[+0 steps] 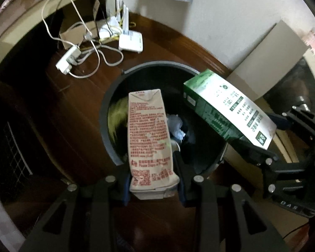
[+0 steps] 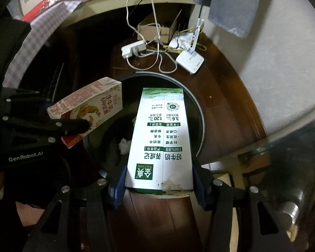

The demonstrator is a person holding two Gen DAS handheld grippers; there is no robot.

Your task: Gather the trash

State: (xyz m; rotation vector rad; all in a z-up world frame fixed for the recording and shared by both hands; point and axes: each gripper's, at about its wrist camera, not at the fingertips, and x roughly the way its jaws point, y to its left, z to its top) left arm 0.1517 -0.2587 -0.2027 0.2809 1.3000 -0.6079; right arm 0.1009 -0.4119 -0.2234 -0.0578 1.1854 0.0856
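My left gripper (image 1: 153,180) is shut on a beige milk carton with red print (image 1: 149,138) and holds it over the black round trash bin (image 1: 107,130). My right gripper (image 2: 159,180) is shut on a green and white milk carton (image 2: 161,142), also held above the bin (image 2: 199,113). Each gripper's carton shows in the other view: the green carton (image 1: 229,109) at the right, the beige carton (image 2: 88,107) at the left. Crumpled white paper (image 1: 177,126) lies inside the bin.
A white power strip (image 1: 68,59), tangled cables (image 1: 98,48), a white router (image 1: 130,40) and a cardboard box (image 2: 157,29) lie on the dark wooden floor behind the bin. A white wall (image 2: 283,73) is to the right. A glass tabletop edge (image 2: 283,151) is near right.
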